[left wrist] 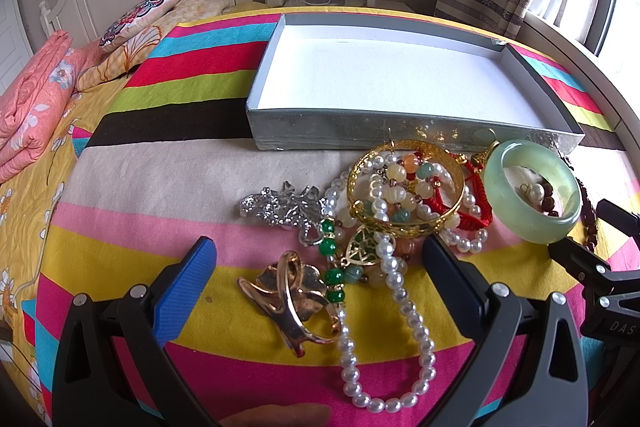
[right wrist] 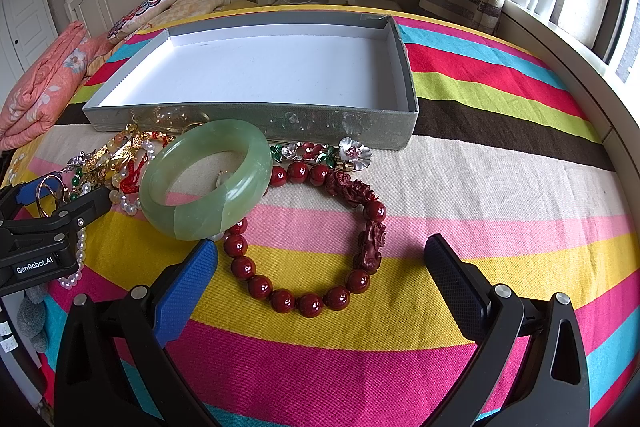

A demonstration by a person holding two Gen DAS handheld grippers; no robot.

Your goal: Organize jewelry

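Note:
A heap of jewelry lies on the striped cloth before an empty grey box (left wrist: pixel 408 133) (right wrist: pixel 248 125) with a white inside. My left gripper (left wrist: pixel 320 259) stands open low over the heap, with a rose-gold clip (left wrist: pixel 292 297) and a pearl necklace (left wrist: pixel 400 291) between its fingers. Beyond sit a gold bangle (left wrist: pixel 406 227), a silver brooch (left wrist: pixel 284 205) and a green jade bangle (left wrist: pixel 532 187). My right gripper (right wrist: pixel 320 259) is open around a red bead bracelet (right wrist: pixel 308 239). The jade bangle (right wrist: pixel 208 183) leans just left of it, beside a flower brooch (right wrist: pixel 320 153).
The striped cloth (right wrist: pixel 480 187) covers a bed. Folded pink bedding (left wrist: pixel 32 107) and pillows (left wrist: pixel 140 19) lie at the far left by a white headboard. A curtain and a window stand at the right. A fingertip (left wrist: pixel 276 415) shows at the lower edge of the left wrist view.

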